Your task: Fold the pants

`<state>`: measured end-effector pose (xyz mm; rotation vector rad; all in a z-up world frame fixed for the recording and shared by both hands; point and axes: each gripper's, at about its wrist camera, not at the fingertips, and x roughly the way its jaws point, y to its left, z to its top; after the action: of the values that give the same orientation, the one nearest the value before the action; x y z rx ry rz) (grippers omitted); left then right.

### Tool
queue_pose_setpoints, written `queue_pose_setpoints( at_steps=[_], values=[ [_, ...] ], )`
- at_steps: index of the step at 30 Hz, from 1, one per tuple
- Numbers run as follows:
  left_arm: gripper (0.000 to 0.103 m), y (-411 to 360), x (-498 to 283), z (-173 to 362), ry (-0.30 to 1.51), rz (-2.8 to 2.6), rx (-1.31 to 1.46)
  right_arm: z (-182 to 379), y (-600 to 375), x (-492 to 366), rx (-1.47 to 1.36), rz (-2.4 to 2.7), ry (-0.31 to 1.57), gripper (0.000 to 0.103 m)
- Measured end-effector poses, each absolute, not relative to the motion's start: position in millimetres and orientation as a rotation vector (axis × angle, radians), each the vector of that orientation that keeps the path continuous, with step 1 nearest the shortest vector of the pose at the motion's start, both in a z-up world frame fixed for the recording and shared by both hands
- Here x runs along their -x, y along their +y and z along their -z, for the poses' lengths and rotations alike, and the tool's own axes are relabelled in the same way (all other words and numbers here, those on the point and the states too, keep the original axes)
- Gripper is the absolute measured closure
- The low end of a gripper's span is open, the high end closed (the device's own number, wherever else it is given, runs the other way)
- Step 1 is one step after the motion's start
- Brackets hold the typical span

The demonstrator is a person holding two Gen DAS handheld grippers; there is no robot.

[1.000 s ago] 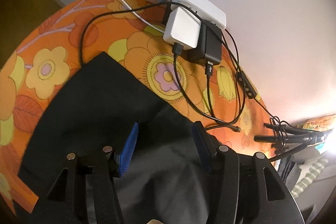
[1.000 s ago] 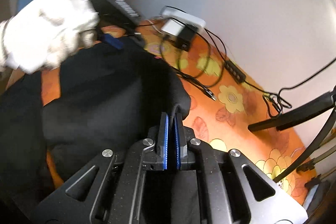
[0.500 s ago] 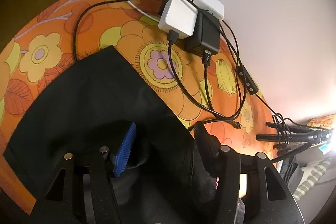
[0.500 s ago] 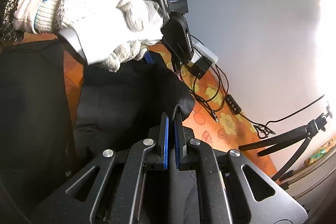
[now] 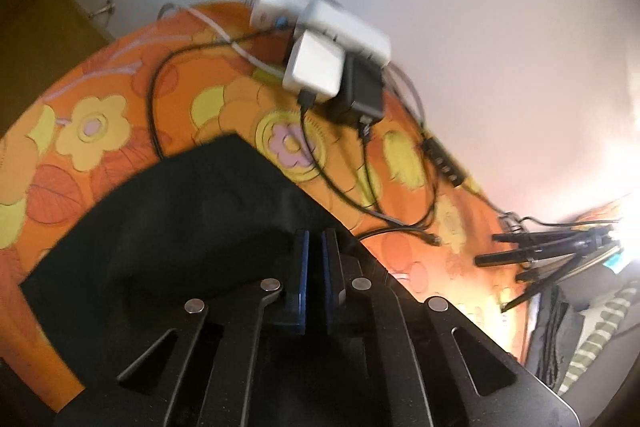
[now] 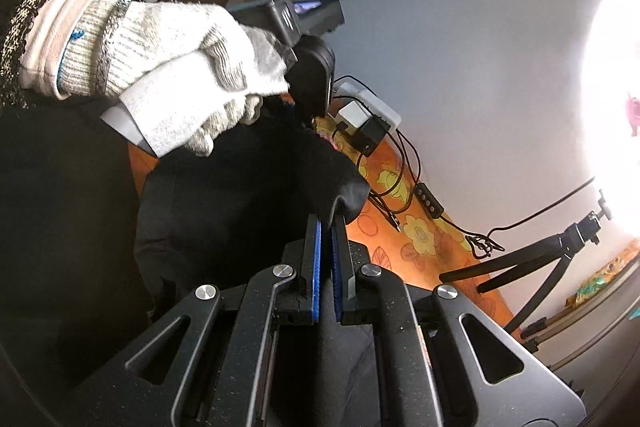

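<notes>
Black pants [image 5: 192,219] lie on an orange flowered bedspread [image 5: 100,123]. My left gripper [image 5: 314,233] sits at the cloth's right edge. Its jaws are closing, and its blue pads have come nearly together with a fold of the black fabric pinched between them. In the right wrist view a gloved hand [image 6: 172,67] holds that left gripper over the far part of the pants [image 6: 240,195]. My right gripper [image 6: 326,221] is shut on a raised corner of the pants, which bulges up above its blue pads [image 6: 318,267].
A white power strip with white and black chargers [image 5: 332,39] lies at the bedspread's far edge by the wall, with cables [image 5: 360,195] trailing toward the pants. A black tripod [image 6: 540,259] stands at the right. A bright lamp [image 6: 612,107] glares there.
The left jaws went from wide open to closed on the pants' fabric. The right gripper kept its hold and swung, so the gloved hand now looms larger in its view.
</notes>
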<state>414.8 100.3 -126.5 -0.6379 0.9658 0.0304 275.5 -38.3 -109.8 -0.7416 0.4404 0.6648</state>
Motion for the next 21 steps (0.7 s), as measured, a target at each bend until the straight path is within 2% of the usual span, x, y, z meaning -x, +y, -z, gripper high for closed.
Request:
queue_pose_setpoints(
  at_steps=[11, 21],
  values=[
    [0.1, 121.1, -343.5, 71.4, 0.862, 0.006, 0.623, 89.0, -46.5, -252.5, 0.709, -0.647, 0.428, 0.098],
    [0.102, 138.2, -266.8, 63.3, 0.886, -0.007, 0.615, 86.6, -44.7, -195.2, 0.733, -0.7, 0.455, 0.098]
  ],
)
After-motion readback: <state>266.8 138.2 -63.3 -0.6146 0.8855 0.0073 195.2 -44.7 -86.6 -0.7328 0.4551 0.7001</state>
